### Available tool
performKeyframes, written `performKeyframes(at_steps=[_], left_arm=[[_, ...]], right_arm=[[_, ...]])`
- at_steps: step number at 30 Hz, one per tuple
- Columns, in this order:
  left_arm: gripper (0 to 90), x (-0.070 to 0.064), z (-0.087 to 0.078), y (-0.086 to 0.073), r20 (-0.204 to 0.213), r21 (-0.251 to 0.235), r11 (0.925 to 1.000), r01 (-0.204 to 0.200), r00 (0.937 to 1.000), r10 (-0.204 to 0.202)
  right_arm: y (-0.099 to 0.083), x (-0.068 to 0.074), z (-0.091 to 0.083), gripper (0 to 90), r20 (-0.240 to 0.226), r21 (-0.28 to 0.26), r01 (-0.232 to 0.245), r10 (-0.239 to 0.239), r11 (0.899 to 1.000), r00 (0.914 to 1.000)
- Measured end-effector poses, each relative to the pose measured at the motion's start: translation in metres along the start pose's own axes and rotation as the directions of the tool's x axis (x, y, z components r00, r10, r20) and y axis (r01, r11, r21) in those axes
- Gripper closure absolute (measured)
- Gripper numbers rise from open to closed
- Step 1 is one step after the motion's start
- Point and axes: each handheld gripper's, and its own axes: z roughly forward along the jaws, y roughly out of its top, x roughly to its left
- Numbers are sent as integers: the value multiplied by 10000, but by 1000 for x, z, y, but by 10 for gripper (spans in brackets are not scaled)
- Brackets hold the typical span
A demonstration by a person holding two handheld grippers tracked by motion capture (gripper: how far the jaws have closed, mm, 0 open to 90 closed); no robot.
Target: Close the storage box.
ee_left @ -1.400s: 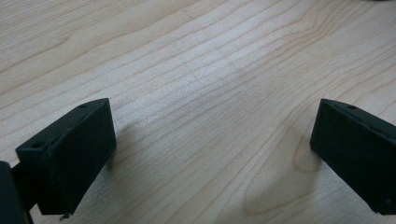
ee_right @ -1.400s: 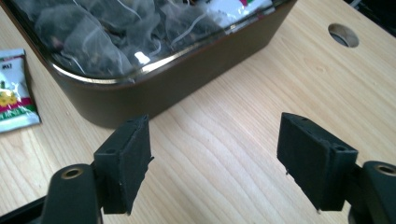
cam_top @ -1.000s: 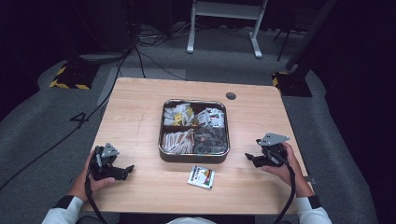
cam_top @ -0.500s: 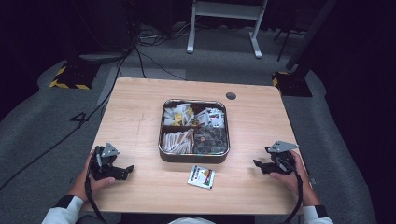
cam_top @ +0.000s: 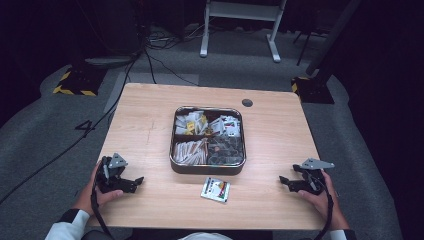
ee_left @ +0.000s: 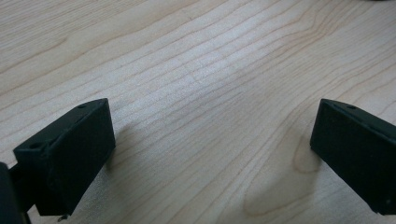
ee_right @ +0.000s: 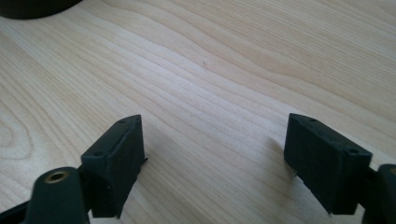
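Observation:
A metal tray (cam_top: 173,150) with four compartments sits mid-table, holding packets, sticks and dark pods. A small white packet (cam_top: 215,189) lies flat on the wood just in front of the tray. My left gripper (cam_top: 136,182) rests on the table near the front left, held by a hand, open with nothing between its jaws; the left gripper view shows bare wood between the fingers (ee_left: 70,154). My right gripper (cam_top: 284,181) rests low at the front right, also open and empty, its fingers (ee_right: 116,163) spread over bare wood.
The wooden table (cam_top: 145,120) has a dark round grommet (cam_top: 247,102) near its far edge. A dark curved object edge (ee_right: 32,7) shows at the top left of the right gripper view. Cables and a white stand (cam_top: 240,15) lie on the floor beyond.
The right hand and gripper have moved down toward the front edge and slightly right, settling on the table. The left gripper has stayed in place.

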Motion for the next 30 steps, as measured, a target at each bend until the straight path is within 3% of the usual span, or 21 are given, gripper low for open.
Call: performKeyframes(at_steps=[17, 30], left_arm=[[5, -1, -1, -1, -38, -6, 10000, -15, 10000, 15], [2, 0, 0, 0, 44, 11, 10000, -39, 10000, 39]], right_arm=[[0, -1, 2, 200, 411, -158, -358, 364, 9992, 9985], [0, -2, 2, 201, 414, -174, -357, 363, 9992, 9985]])
